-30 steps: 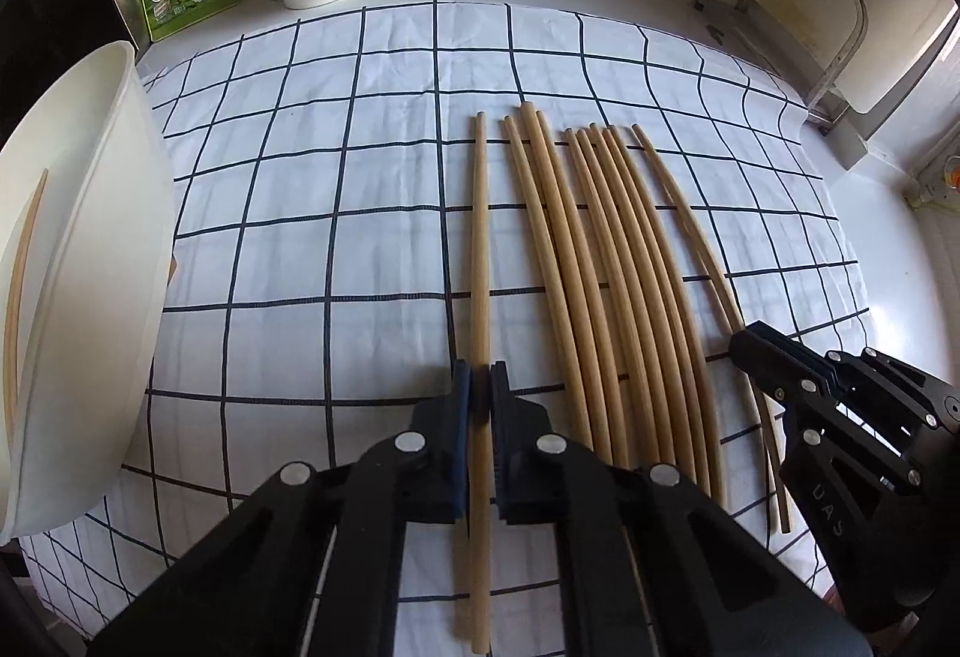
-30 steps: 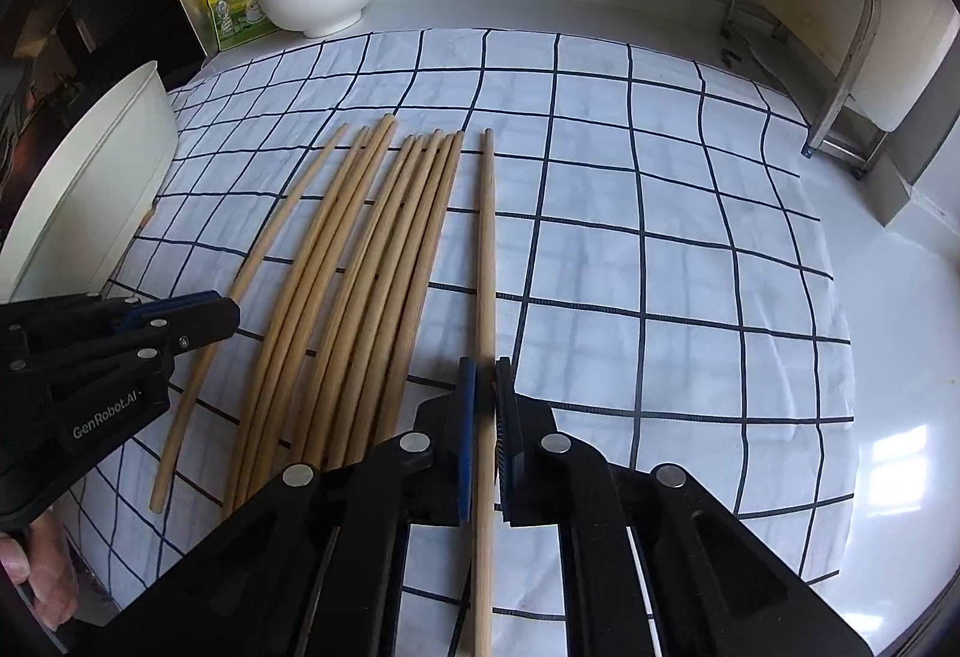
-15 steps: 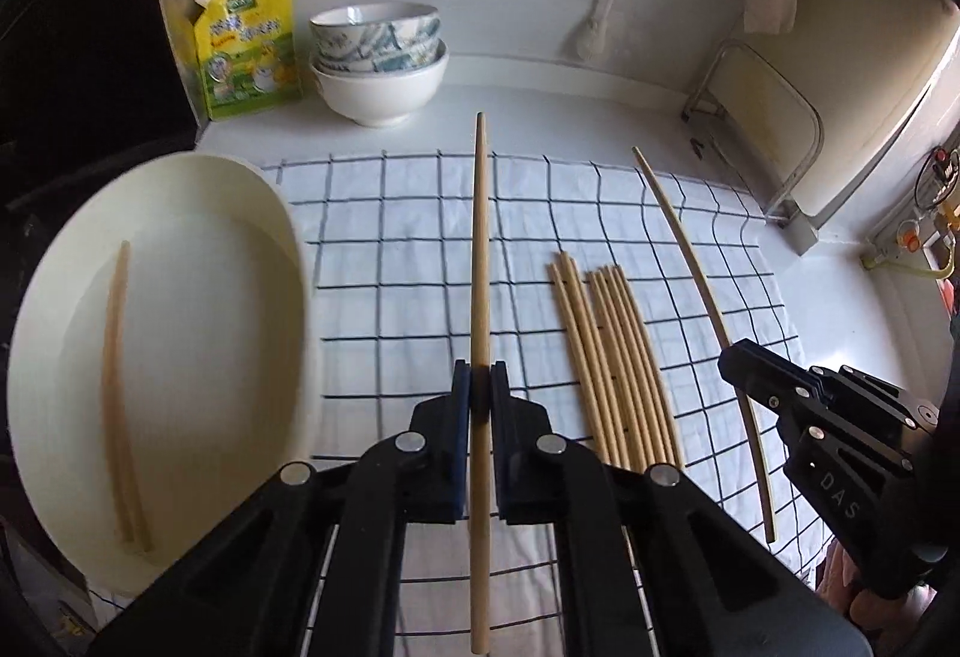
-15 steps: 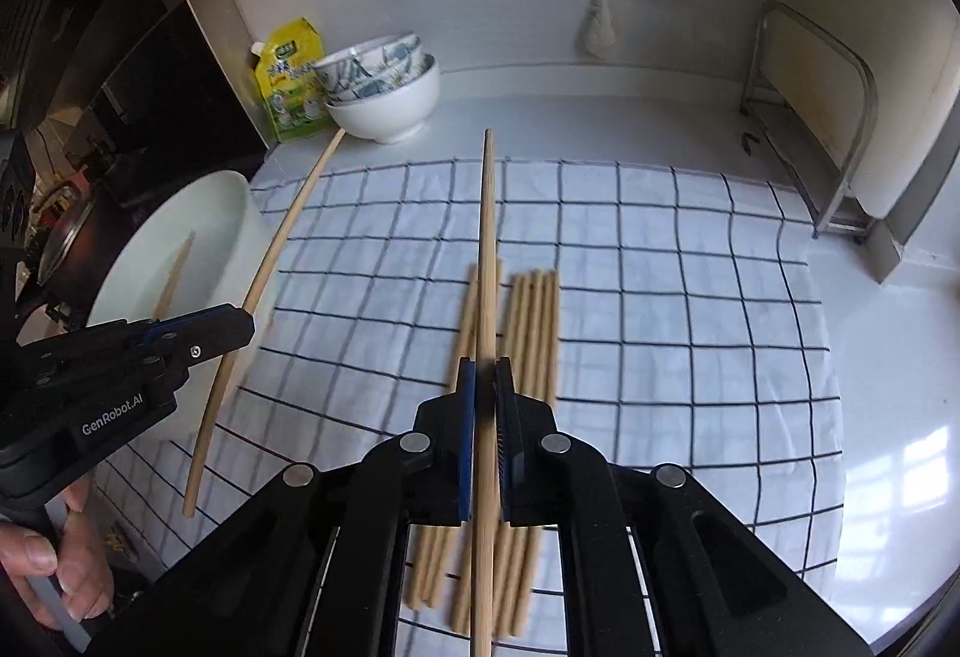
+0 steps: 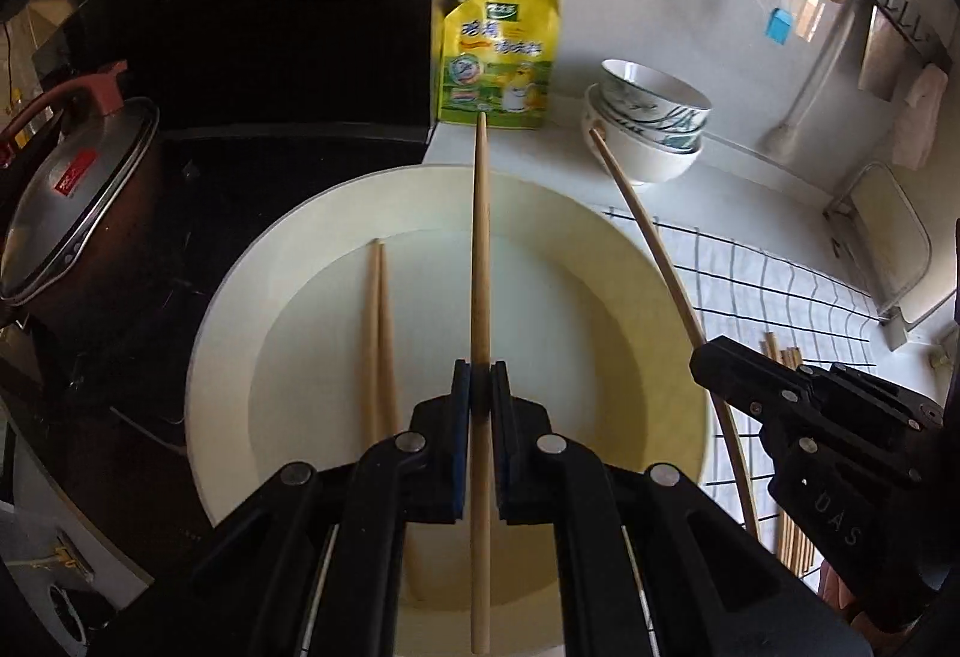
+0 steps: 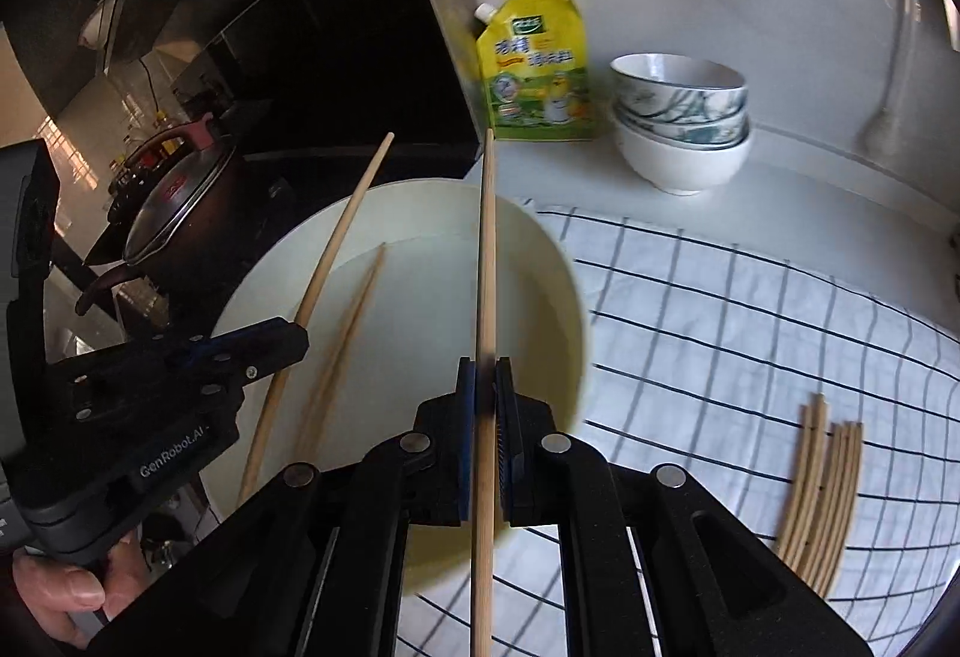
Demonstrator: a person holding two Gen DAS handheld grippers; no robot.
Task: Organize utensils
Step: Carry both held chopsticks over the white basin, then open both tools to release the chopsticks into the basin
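My left gripper (image 5: 480,387) is shut on a wooden chopstick (image 5: 480,261) and holds it above the large cream bowl (image 5: 240,297). My right gripper (image 6: 486,384) is shut on another chopstick (image 6: 487,261), over the bowl's (image 6: 558,261) right side. Two chopsticks (image 5: 379,333) lie inside the bowl, also seen in the right wrist view (image 6: 348,333). The right gripper (image 5: 714,357) with its chopstick (image 5: 648,237) shows in the left wrist view; the left gripper (image 6: 294,339) with its chopstick (image 6: 336,243) shows in the right wrist view. Several loose chopsticks (image 6: 822,483) lie on the checked cloth (image 6: 720,309).
A yellow pouch (image 5: 501,57) and stacked bowls (image 5: 648,117) stand at the back wall. A lidded dark pot (image 5: 78,183) sits on the stove left of the bowl. A metal rack (image 5: 888,243) stands at the right.
Both grippers have lifted their chopsticks off the cloth and swung left. They now hang over the cream bowl instead of the cloth.
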